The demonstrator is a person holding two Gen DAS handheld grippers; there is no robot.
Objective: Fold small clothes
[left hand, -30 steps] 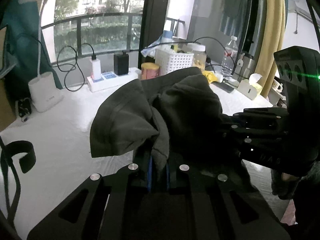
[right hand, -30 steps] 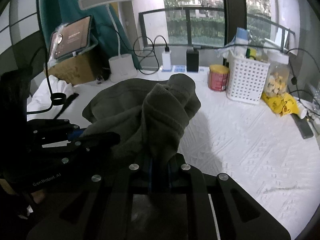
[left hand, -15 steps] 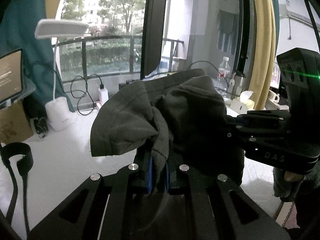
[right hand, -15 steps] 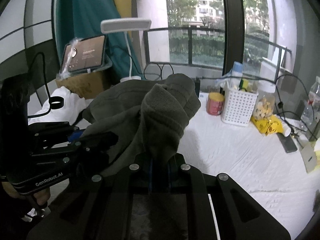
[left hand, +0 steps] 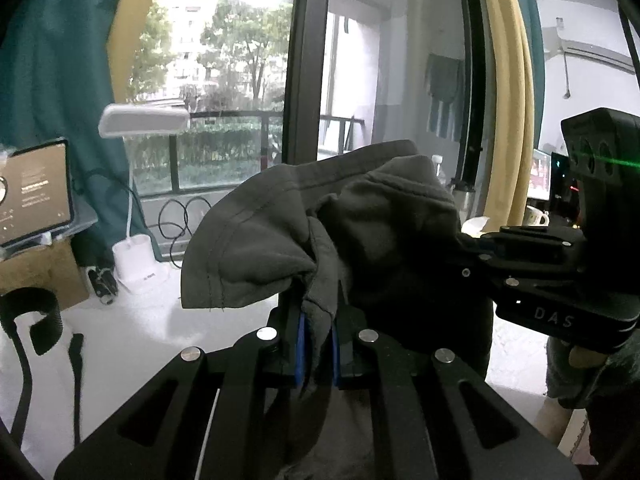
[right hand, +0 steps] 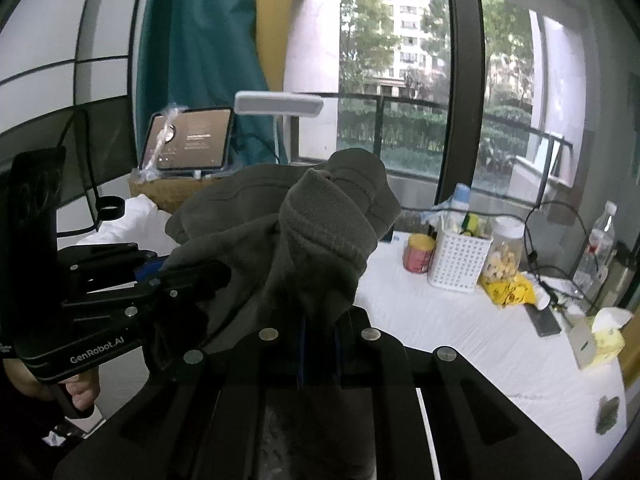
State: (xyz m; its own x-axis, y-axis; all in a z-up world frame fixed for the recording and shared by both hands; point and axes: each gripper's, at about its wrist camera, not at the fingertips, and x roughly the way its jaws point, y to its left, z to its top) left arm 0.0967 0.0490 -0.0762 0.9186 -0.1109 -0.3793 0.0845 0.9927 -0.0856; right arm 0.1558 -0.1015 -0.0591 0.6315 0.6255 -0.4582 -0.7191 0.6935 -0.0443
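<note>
A dark grey-green garment [left hand: 320, 232] is held up in the air between both grippers, bunched and draped over the fingers. My left gripper [left hand: 317, 344] is shut on a fold of its hemmed edge. My right gripper [right hand: 318, 344] is shut on another fold near a ribbed cuff [right hand: 324, 232]. In the left wrist view the right gripper [left hand: 480, 248] comes in from the right, buried in the cloth. In the right wrist view the left gripper [right hand: 160, 276] comes in from the left, shut on the same garment.
A table with a white cloth [right hand: 460, 332] lies below. At its back stand a white basket [right hand: 458, 260], a red-and-yellow can [right hand: 418, 254], a jar [right hand: 504, 248], a yellow bag, a phone and a tissue box [right hand: 596, 336]. A desk lamp [left hand: 140, 184], a tablet [left hand: 34, 192] on a cardboard box and cables stand left.
Both grippers have lifted the garment higher and tilted up. The table has dropped low in both views and more of the window and curtains shows. The grip is unchanged.
</note>
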